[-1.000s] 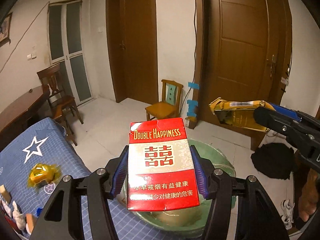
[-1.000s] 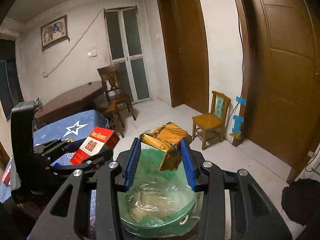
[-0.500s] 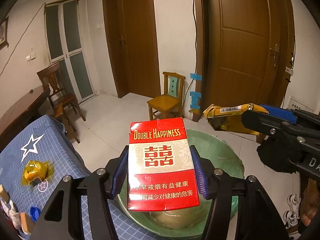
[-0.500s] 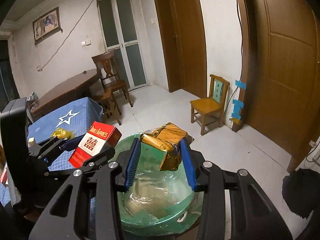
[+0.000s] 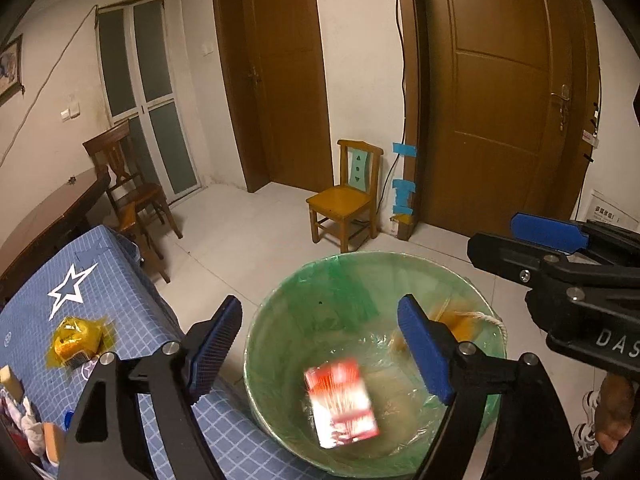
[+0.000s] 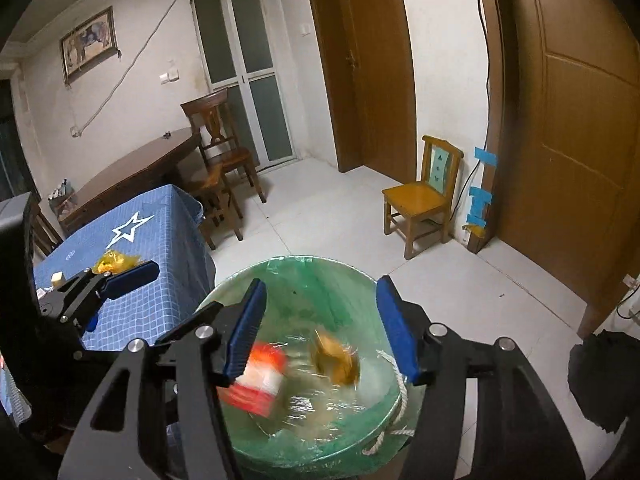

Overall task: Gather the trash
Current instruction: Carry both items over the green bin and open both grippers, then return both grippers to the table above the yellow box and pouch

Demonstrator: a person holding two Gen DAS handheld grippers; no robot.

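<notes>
Both my claws, left [image 5: 320,344] and right [image 6: 320,326], are opening, nothing between the jaws. Red pack [image 5: 342,402] and gold wrapper [image 6: 334,362] dropping into the bin [image 5: 280,300]. Drop step. Next: yellow wrapper [image 5: 74,342] at nine o'clock on the blue cloth [image 5: 132,304].

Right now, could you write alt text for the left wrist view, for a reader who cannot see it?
A blurred red pack drops into a green-lined bin below the left gripper, whose jaws are opening with nothing between them. A yellow wrapper lies on the blue cloth at left; the right gripper shows at right.
</notes>
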